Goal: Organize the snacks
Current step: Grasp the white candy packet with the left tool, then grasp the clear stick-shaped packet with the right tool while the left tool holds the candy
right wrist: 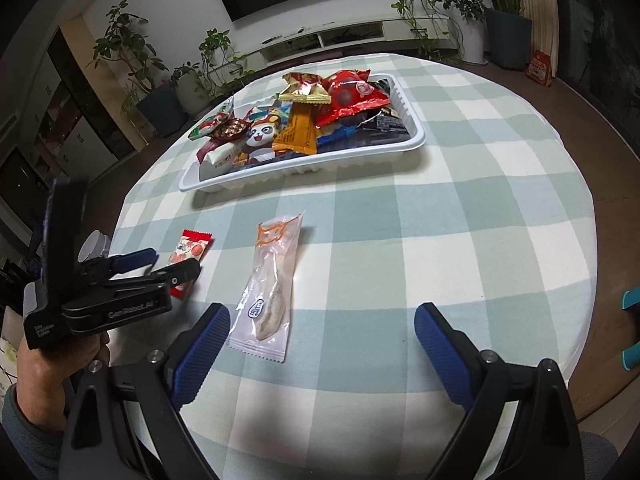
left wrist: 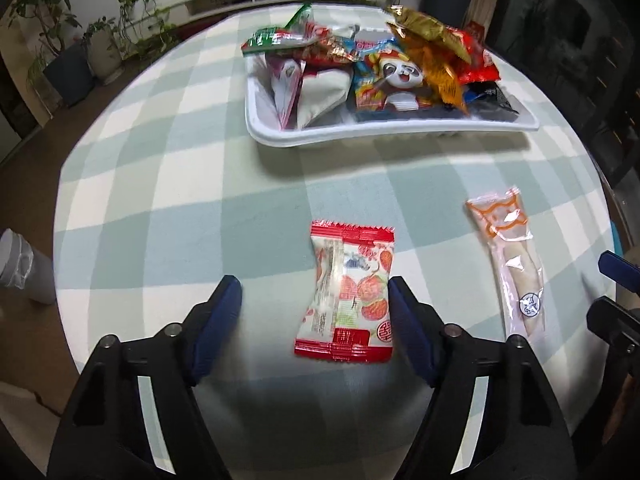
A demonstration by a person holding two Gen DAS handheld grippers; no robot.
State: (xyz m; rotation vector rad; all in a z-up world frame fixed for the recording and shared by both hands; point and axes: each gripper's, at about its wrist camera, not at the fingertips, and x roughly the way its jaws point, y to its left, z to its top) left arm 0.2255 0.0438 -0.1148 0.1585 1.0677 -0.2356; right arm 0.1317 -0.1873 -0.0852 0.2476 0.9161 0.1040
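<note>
A red and white strawberry snack packet (left wrist: 347, 294) lies flat on the checked tablecloth. My left gripper (left wrist: 314, 294) is open, low over the cloth, its blue pads on either side of the packet. The packet also shows in the right wrist view (right wrist: 188, 254), partly hidden by the left gripper (right wrist: 156, 266). A long clear packet with orange print (left wrist: 508, 264) lies to its right. In the right wrist view this long packet (right wrist: 270, 284) lies just left of centre. My right gripper (right wrist: 322, 320) is open and empty, its left pad beside the long packet's near end.
A white tray (left wrist: 360, 132) heaped with several snack packets stands at the far side of the table; it also shows in the right wrist view (right wrist: 328, 158). The round table's edge (right wrist: 584, 280) curves close on the right. Potted plants and a TV cabinet stand beyond.
</note>
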